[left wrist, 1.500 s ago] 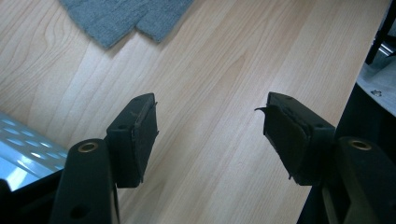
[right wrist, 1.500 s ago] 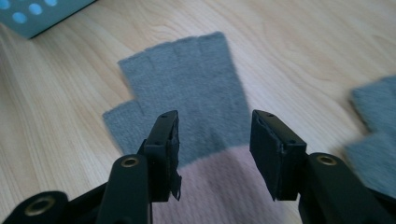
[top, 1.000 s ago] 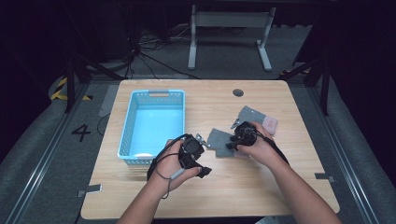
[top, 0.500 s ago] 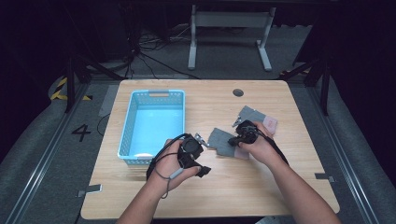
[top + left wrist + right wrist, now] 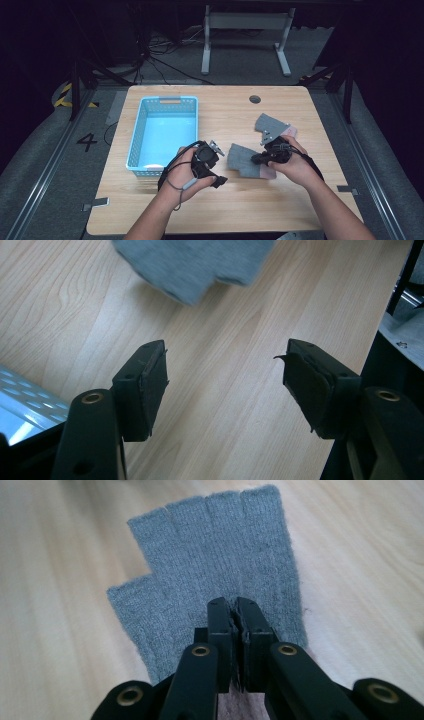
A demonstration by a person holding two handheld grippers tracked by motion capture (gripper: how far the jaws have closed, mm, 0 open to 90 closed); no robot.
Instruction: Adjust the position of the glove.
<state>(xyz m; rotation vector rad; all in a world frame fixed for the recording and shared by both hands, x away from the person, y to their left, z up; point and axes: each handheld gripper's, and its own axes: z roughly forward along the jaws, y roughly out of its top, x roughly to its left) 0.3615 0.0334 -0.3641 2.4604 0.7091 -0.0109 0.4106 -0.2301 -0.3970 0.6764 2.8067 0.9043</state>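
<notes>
Work in hand: grey fingerless gloves are gathered from the worktop (image 5: 320, 112); judged destination is the blue basket (image 5: 141, 131).
Right gripper (image 5: 256, 159): jaws have just been closing and are pressed together on the cuff end of the near glove (image 5: 215, 562).
Near glove: it is seen spread flat in the right gripper view, finger stubs pointing away from the gripper; on the worktop it lies between the two hands, over a pink item (image 5: 270, 172) of which only an edge is visible.
Far glove (image 5: 268, 127): it is left on the worktop beyond the right hand, partly over another pink item (image 5: 291, 131).
Left gripper (image 5: 222, 180): jaws are held wide, with nothing between them; it is kept just beside the basket, above bare wood.
Basket: nothing is seen inside.
Done: grip on the near glove is taken.
Left: transfer of the near glove to the basket is not yet made; the far glove is untouched.
</notes>
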